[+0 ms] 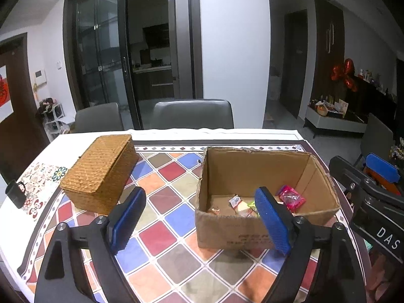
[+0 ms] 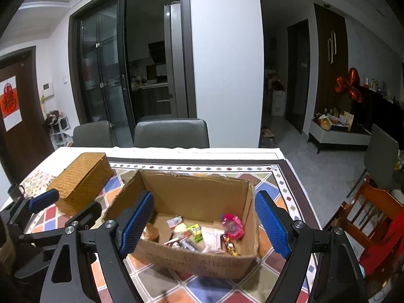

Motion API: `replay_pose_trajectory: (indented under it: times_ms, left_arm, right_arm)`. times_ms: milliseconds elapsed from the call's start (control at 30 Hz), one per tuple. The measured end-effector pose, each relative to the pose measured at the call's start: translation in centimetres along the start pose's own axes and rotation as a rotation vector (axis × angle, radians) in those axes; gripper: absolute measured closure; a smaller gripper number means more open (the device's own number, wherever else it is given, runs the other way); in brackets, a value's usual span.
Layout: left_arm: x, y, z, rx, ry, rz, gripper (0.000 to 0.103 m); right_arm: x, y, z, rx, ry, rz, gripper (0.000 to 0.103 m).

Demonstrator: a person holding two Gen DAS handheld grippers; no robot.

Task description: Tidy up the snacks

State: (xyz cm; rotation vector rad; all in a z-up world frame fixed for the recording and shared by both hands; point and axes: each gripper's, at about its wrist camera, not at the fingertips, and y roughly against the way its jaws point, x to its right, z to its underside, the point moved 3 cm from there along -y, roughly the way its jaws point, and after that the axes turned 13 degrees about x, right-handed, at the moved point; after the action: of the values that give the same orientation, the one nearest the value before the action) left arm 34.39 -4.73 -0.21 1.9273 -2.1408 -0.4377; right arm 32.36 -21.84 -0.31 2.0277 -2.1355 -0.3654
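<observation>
My left claw (image 1: 199, 219) stands wide open with nothing between its ribbed blue pads; it hangs above the counter (image 1: 166, 176), the right-hand pad lying in front of the near wall of the cardboard box (image 1: 252, 169). My right claw (image 2: 204, 223) gapes just as wide and grips nothing, its pads spanning the box (image 2: 197, 192) from above without touching it that I can see. The box is plain brown corrugated card, open-topped, its rim ragged and torn. On its floor lie the snacks (image 2: 202, 234): small crinkly wrappers, a shiny pink packet (image 2: 232, 226), a green-and-yellow one, a gold foil piece near the front wall. To the left, apart from the box, sits a woven basket (image 1: 99, 171), a lidded rectangular block of tight honey-coloured weave with rounded corners. The counter wears a glossy cloth printed in diamonds of red, blue, orange and olive
</observation>
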Motion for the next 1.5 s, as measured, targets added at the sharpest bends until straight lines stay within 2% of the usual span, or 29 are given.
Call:
replay_pose_trajectory:
  times_ms: [400, 533, 1000, 1500]
  left_arm:
    - [-0.2, 4.6, 1.1, 0.037, -0.011, -0.005, 0.011]
    - [-0.3, 6.2, 1.5, 0.048, -0.007, -0.006, 0.011]
    - [-0.5, 11.8, 3.7, 0.083, -0.007, -0.012, 0.005]
    - [-1.5, 16.9, 5.4, 0.131, 0.014, -0.017, 0.005]
  right_arm:
    - [0.2, 4.8, 0.4, 0.028, 0.013, 0.027, 0.02]
    - [0.2, 6.6, 0.6, 0.047, 0.012, 0.045, 0.014]
    - [-0.5, 12.2, 2.6, 0.081, 0.018, 0.064, 0.013]
    - [-1.1, 17.0, 4.3, 0.113, 0.019, 0.083, 0.011]
